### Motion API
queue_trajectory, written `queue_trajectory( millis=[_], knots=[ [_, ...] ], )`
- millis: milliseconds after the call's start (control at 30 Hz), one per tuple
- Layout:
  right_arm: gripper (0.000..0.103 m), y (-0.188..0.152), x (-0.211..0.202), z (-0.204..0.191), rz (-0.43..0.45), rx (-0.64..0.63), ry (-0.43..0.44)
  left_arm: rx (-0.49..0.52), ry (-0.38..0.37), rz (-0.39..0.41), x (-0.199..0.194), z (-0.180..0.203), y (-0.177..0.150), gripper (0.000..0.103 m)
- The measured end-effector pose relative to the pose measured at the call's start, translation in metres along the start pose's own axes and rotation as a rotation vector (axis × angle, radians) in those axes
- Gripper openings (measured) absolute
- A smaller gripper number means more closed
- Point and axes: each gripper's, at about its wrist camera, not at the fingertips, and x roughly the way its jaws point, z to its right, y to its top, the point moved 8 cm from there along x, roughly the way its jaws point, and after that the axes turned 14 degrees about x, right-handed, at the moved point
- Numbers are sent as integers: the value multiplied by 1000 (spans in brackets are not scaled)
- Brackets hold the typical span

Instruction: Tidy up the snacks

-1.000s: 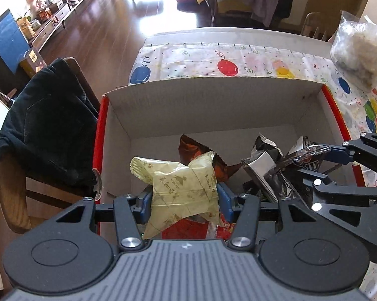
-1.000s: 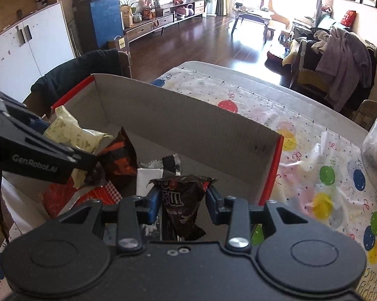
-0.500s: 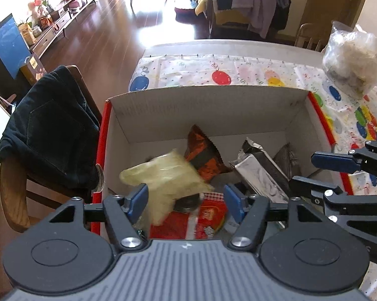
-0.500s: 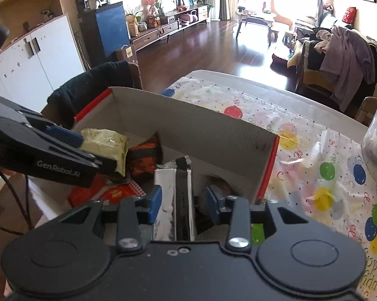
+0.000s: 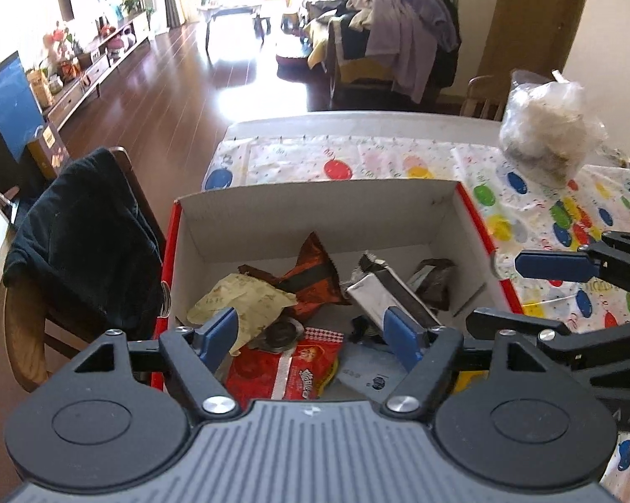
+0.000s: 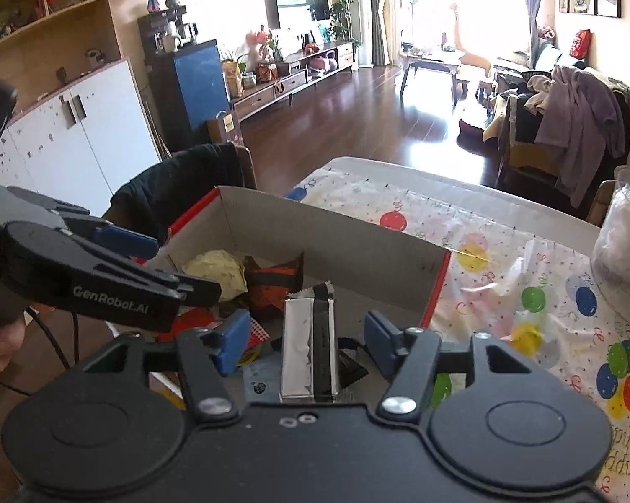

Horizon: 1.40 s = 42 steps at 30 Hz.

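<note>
A red-edged cardboard box (image 5: 315, 209) holds several snack packs: a pale yellow pack (image 5: 243, 299), an orange-brown pack (image 5: 311, 276), a silver and black pack (image 5: 382, 293), a dark brown pack (image 5: 434, 278) and a red pack (image 5: 290, 371). My left gripper (image 5: 311, 335) is open and empty above the box's near side. My right gripper (image 6: 302, 337) is open and empty above the silver pack (image 6: 308, 348). The box (image 6: 357, 234), yellow pack (image 6: 218, 270) and orange pack (image 6: 277, 283) also show in the right wrist view.
The box stands on a table with a balloon-print cloth (image 5: 398, 159). A clear bag of food (image 5: 545, 125) sits at the far right. A chair with a black jacket (image 5: 80, 234) stands left of the table.
Both grippers opened and let go: the yellow pack and the dark brown pack dropped into the box. Both grippers then rose and pulled back from the box.
</note>
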Motion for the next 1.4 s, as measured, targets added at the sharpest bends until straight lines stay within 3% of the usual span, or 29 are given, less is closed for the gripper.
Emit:
queue_trajectory(
  millis=[133,267,333,700,1400],
  knots=[
    [87,1,-16,3,44,14,5,1,6,38,-14,4,0,83],
    [92,1,-31,1,72,16,24,-4,-1,69,-28,8,-1,83],
    [102,2,-39,1,96,20,22,-5,-1,90,-36,9,0,83],
    [103,1,-68,6,153,60,61,-41,-17,170,-59,15,-10,103],
    [103,-20,-83,7,195,75,17,-65,24,199,-81,25,-26,103]
  ],
)
